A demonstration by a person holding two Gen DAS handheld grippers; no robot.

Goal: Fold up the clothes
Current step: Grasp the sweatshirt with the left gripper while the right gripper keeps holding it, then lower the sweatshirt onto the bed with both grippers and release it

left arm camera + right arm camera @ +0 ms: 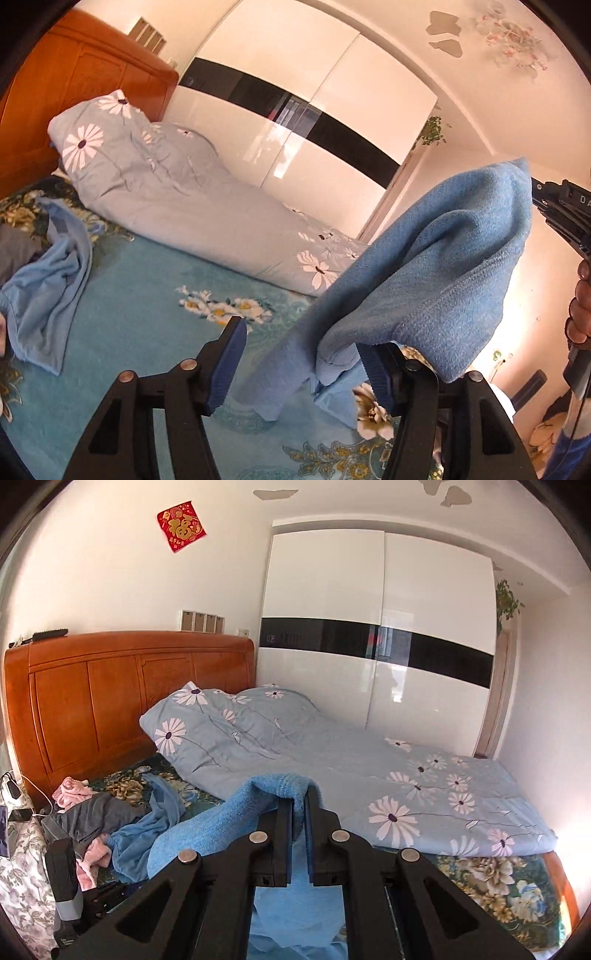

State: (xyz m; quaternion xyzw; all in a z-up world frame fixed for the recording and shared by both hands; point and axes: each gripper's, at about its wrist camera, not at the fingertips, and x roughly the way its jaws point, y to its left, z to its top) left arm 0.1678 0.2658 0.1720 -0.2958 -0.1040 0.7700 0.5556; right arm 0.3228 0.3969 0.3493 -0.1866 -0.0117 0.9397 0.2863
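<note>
We hold a blue fleece garment [443, 266] up over a bed between two black hand-held grippers.

Our right gripper [298, 805] has its jaws pressed together on a fold of the fleece, which humps over its fingertips and trails down to the left toward the bed. In the left wrist view, the left gripper [301, 354] stands with its jaws apart; the fleece drapes over its right finger [380, 376] and hangs down between the two, while its blue-padded left finger [227, 365] is bare and clear of the cloth. The garment's high corner meets the right gripper at the picture's right edge, with our hand [580, 317] below it. A light blue thin garment [48, 295] lies crumpled on the teal floral bedsheet [147, 280], beside a grey daisy-print quilt [295, 746].
</note>
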